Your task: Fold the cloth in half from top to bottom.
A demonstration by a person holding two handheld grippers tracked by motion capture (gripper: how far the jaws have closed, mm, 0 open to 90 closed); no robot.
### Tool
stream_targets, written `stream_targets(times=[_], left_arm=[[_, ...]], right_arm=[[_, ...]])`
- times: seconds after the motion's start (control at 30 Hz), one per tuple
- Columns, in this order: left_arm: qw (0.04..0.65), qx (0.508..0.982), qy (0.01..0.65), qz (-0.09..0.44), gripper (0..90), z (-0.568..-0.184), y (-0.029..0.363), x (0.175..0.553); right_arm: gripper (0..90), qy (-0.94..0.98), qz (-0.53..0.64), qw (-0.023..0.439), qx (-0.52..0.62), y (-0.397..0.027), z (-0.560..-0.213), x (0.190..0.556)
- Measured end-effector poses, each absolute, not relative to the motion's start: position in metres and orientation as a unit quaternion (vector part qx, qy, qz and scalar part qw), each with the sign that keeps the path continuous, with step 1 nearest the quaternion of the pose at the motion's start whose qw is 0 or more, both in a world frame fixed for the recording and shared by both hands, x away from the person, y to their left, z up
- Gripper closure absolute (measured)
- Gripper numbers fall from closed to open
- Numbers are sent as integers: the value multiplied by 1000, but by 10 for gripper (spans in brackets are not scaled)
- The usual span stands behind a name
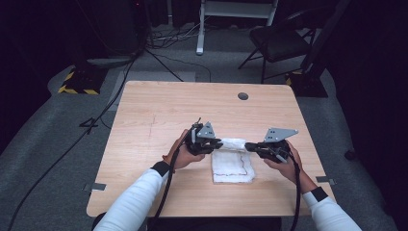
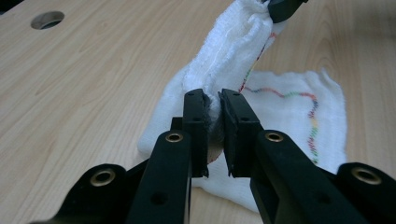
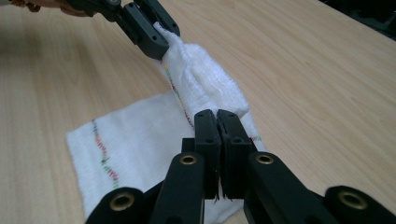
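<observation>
Cloth: white cloth (image 1: 233, 163) with coloured stitching lies on the table (image 1: 144, 125), on the person's side of the round hole (image 1: 243, 96); its far edge is lifted.
Left claw (image 1: 219, 143): clamped on the left corner of that lifted edge.
Right claw (image 1: 250, 145): pinched tight on the right corner.
Step in hand: probably a fold, far edge raised between both claws.
Next move: likely carry both corners together toward the near edge, keep the edge taut, lay it down squarely before letting go.
</observation>
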State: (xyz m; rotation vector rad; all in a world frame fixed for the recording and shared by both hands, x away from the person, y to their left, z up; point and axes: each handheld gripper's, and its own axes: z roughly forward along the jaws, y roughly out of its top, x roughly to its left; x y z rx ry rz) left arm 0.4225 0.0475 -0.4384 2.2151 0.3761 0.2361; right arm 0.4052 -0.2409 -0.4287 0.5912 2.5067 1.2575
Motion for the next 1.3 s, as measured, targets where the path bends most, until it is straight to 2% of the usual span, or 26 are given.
stream_targets(times=[0.63, 1.3], left_arm=[[385, 915, 103, 62, 801, -462, 40, 377], [355, 929, 88, 50, 783, -481, 37, 358]], right_arm=[[877, 890, 408, 97, 180, -251, -450, 371], [867, 907, 373, 80, 180, -257, -476, 358]])
